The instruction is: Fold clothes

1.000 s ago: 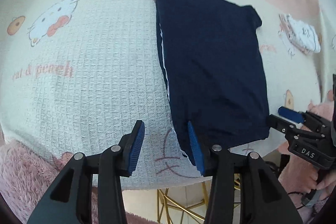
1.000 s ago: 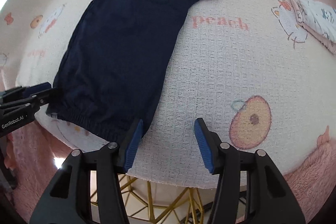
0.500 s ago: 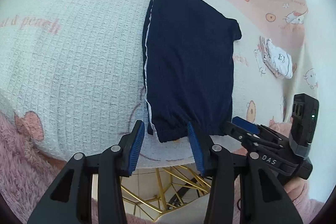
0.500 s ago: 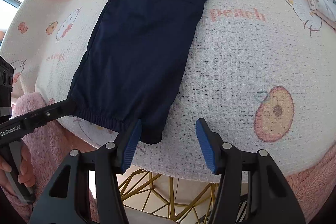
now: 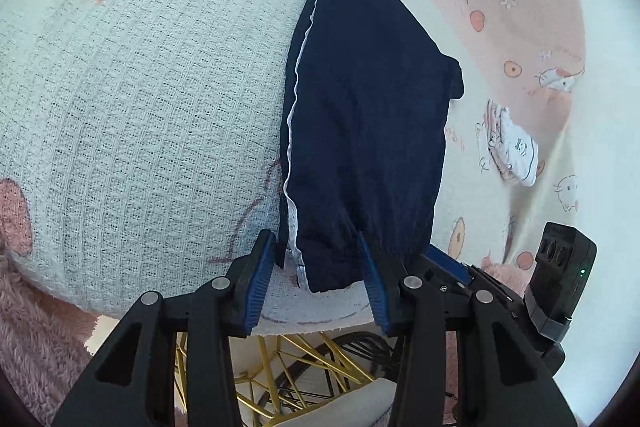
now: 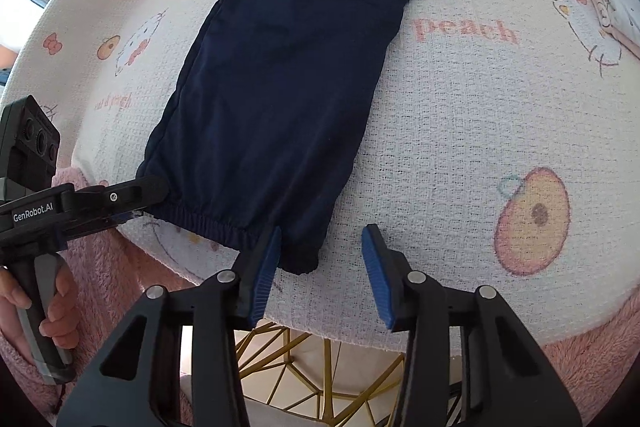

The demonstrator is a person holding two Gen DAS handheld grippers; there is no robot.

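I am holding both claws spread at the waistband of the soft, light shorts [image 6: 276,99]: left gripper [image 5: 320,267] straddling one corner, right gripper [image 6: 320,259], its jaws just narrowing, straddling the other, unpinched.

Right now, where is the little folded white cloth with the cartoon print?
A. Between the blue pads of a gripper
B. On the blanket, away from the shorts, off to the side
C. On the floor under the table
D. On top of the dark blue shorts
B: the little folded white cloth lies on the blanket, clear of the dark blue shorts and of both grippers.
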